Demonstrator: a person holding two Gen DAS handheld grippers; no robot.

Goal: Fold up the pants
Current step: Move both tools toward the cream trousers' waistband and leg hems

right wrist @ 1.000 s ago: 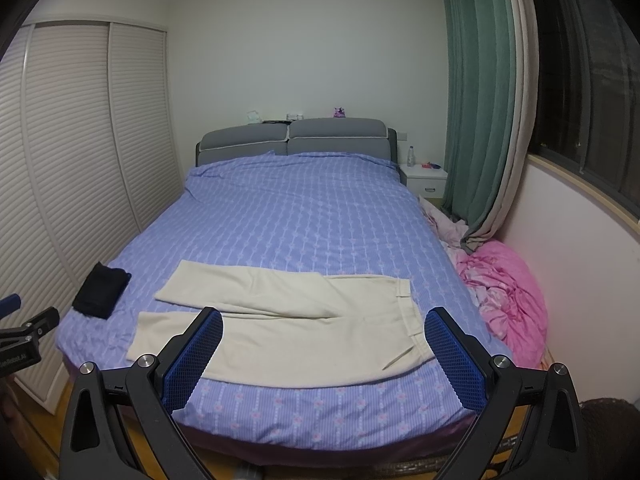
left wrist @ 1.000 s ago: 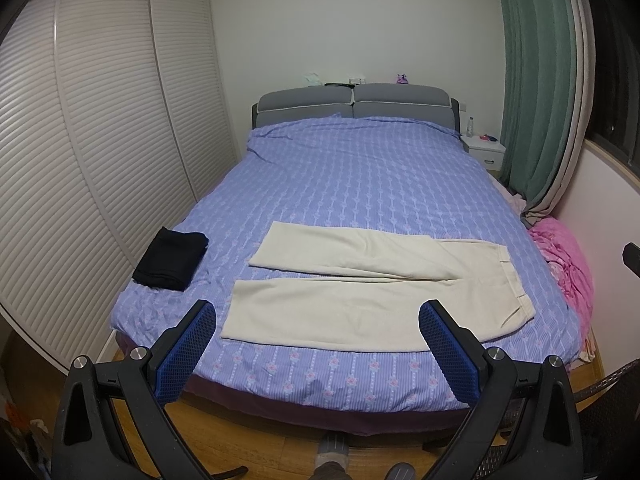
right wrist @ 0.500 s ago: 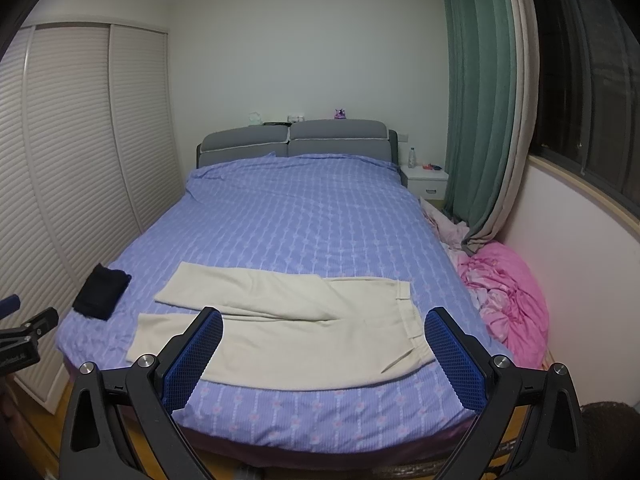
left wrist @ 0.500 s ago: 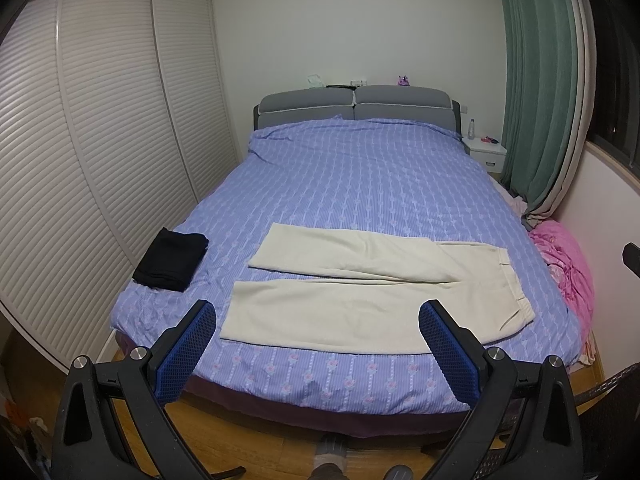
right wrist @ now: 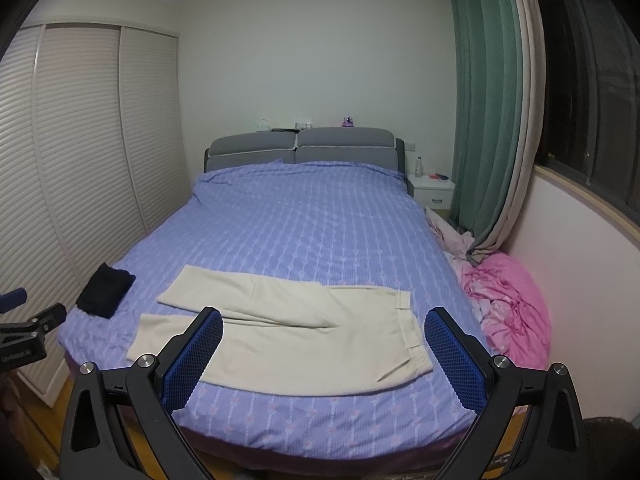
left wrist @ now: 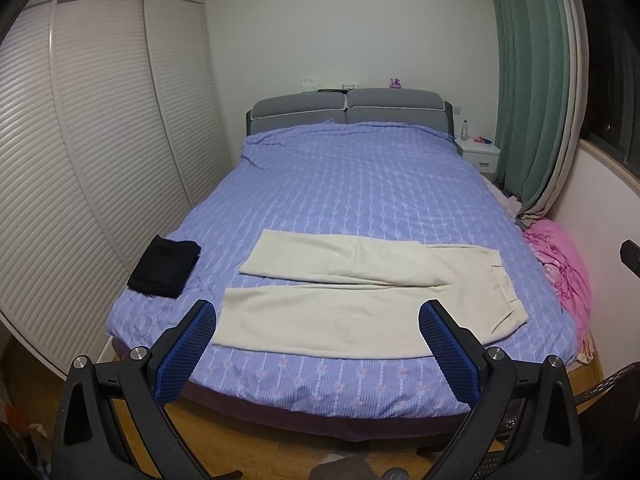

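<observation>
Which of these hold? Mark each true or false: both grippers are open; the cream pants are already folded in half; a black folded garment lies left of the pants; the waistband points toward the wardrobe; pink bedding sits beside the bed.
1. Both grippers are open. True: the left gripper and right gripper hold nothing.
2. The cream pants are folded in half. False: they lie spread flat, legs apart.
3. A black folded garment lies left of the pants. True.
4. The waistband points toward the wardrobe. False: it points toward the window side.
5. Pink bedding sits beside the bed. True.
</observation>
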